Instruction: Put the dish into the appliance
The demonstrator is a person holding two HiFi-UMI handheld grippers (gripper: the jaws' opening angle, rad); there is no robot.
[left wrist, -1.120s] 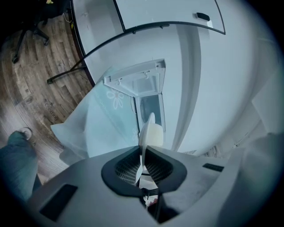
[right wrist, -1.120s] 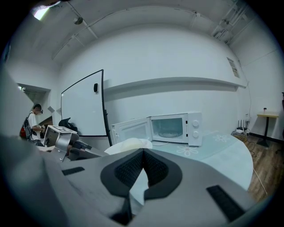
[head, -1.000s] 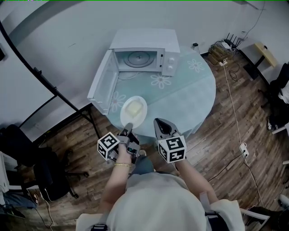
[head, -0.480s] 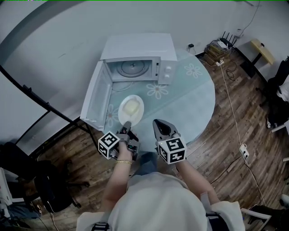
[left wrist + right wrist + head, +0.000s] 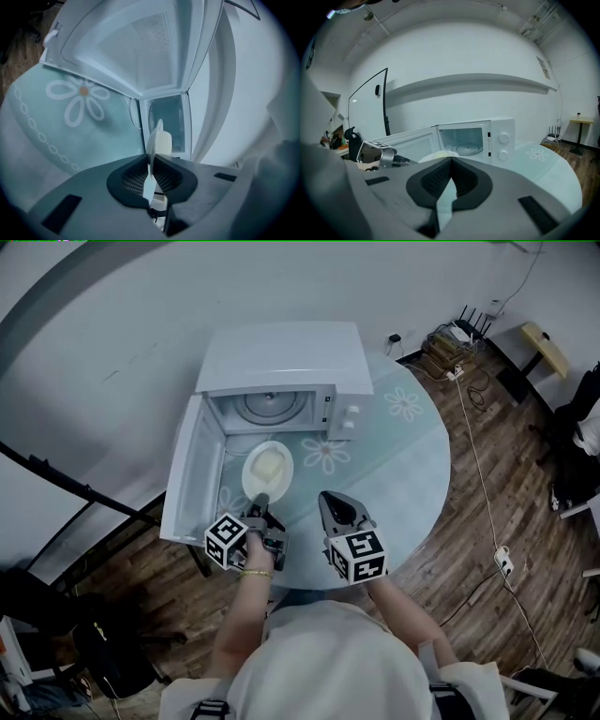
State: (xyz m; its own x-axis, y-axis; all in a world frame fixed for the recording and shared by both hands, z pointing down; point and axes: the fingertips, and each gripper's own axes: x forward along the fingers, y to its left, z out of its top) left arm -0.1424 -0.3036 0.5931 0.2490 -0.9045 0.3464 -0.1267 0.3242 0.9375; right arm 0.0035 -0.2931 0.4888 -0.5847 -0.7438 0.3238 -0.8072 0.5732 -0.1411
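The left gripper [image 5: 262,500] pinches the near rim of the dish [image 5: 266,465] and holds it flat so nothing slides off. The dish hangs just in front of the open microwave [image 5: 281,357], lined up to go in. The right gripper [image 5: 330,495] is closed on nothing and waits on the right, out of the way.

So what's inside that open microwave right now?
Only its round glass turntable shows, on the cavity floor. The plate is outside, clamped in the left gripper. In the head view the microwave top covers the cavity's rear.
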